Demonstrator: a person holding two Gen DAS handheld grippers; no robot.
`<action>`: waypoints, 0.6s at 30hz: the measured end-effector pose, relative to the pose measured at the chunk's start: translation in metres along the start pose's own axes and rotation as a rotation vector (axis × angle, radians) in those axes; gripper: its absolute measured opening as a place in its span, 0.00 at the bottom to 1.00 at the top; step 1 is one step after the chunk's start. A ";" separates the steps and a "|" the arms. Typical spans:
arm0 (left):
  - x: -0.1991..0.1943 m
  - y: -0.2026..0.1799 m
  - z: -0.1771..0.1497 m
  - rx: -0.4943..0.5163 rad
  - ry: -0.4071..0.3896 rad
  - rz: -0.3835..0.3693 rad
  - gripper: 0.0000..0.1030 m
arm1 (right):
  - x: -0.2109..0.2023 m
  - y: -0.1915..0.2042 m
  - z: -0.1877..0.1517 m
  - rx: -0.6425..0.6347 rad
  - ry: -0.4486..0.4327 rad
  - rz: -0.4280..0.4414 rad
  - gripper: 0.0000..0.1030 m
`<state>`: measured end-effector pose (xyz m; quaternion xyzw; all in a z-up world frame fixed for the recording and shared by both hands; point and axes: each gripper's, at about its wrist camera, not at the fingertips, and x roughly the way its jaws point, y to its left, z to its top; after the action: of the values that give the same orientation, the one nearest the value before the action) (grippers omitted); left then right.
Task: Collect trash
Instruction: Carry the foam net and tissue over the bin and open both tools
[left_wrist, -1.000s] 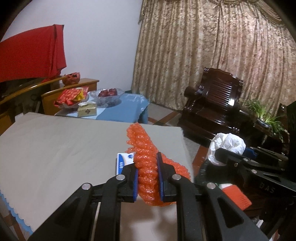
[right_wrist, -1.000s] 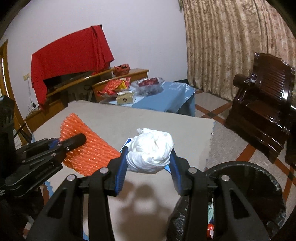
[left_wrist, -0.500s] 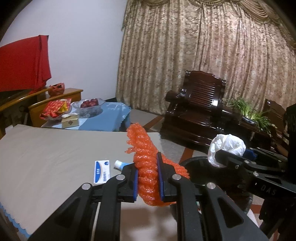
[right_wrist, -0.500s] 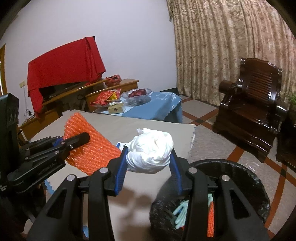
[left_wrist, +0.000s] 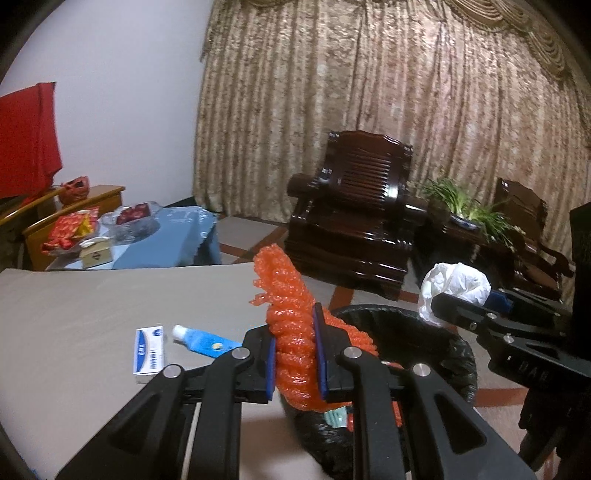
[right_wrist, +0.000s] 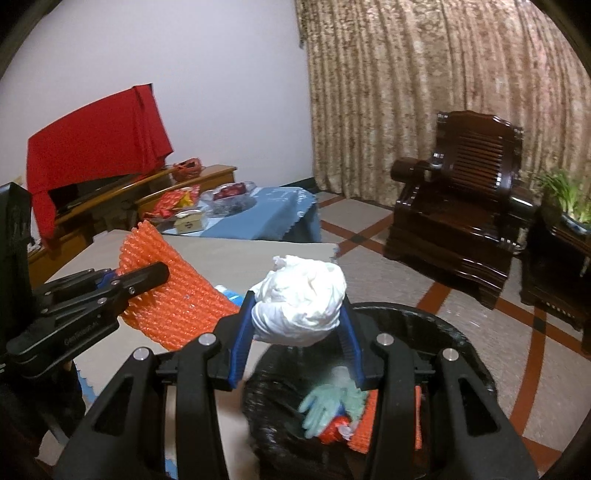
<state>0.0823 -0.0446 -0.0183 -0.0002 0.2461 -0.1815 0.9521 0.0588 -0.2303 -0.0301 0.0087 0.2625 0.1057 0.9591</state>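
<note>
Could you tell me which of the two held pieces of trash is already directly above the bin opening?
The white crumpled wad in the right gripper; the orange foam net hangs at the bin's table-side rim.

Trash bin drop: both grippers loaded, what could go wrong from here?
1. The orange foam net is long and sticks out well past the left gripper; part of it may drape over the trash bin rim, not fall in.
2. The white paper wad in the right gripper hangs near the bin's table-side edge; released now, it might bounce out.
</note>
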 end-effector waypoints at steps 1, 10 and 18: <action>0.005 -0.005 0.000 0.006 0.008 -0.013 0.16 | -0.001 -0.007 -0.002 0.008 0.002 -0.014 0.40; 0.036 -0.038 -0.011 0.061 0.061 -0.075 0.16 | -0.004 -0.053 -0.025 0.067 0.035 -0.113 0.40; 0.072 -0.064 -0.021 0.090 0.116 -0.125 0.16 | 0.006 -0.080 -0.049 0.090 0.091 -0.183 0.40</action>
<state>0.1086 -0.1278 -0.0649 0.0377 0.2920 -0.2513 0.9221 0.0552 -0.3087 -0.0813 0.0228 0.3098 0.0061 0.9505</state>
